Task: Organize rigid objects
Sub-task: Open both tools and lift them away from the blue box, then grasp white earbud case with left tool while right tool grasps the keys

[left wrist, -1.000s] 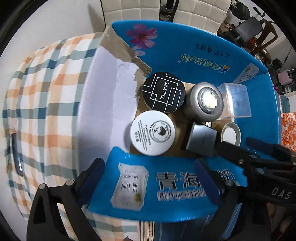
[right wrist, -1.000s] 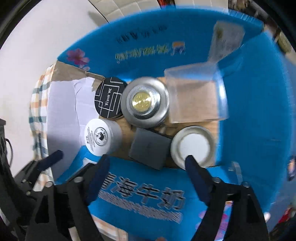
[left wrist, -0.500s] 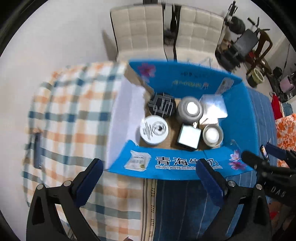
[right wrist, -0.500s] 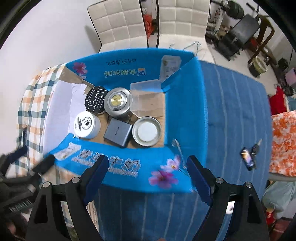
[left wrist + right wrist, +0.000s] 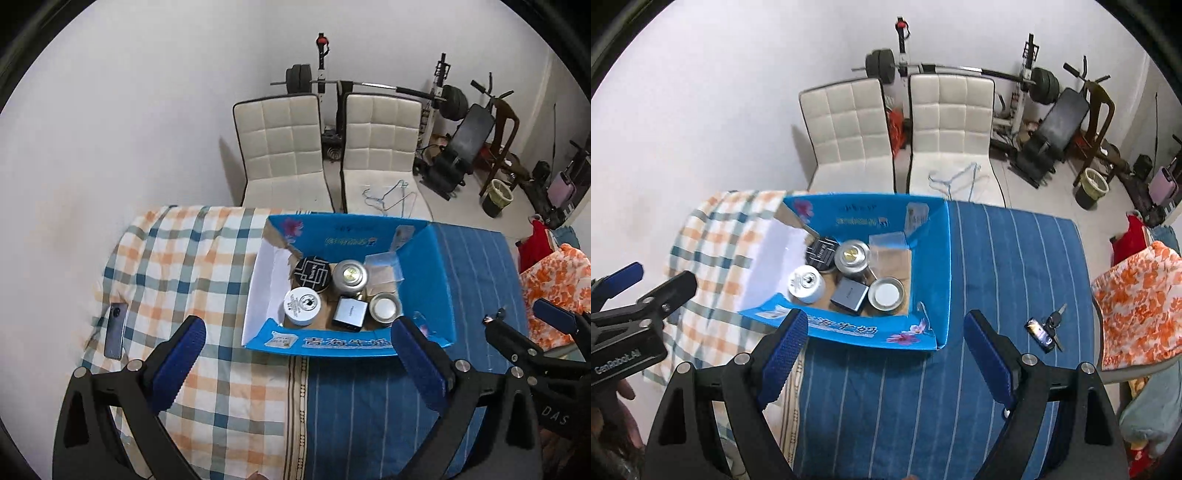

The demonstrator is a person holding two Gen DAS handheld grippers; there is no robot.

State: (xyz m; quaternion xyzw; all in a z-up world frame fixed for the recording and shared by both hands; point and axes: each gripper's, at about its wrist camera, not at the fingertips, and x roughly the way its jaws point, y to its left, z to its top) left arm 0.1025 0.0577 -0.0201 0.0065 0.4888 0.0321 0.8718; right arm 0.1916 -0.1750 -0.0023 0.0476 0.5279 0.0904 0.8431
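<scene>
I see my left gripper (image 5: 295, 362) and right gripper (image 5: 886, 350) both held high, fingers (image 5: 177, 362) spread wide, gripping nothing, side by side.

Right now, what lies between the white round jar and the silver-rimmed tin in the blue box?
A grey square box sits between the white round jar and the silver-rimmed tin, clearest in the right wrist view.

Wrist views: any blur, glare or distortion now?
Left wrist: sharp, heavy fisheye bowing, dark corner vignette, small glare on the silver tin in the blue box. Right wrist: equally sharp, same bowing; soft shadows behind the white chairs, none harsh.
</scene>
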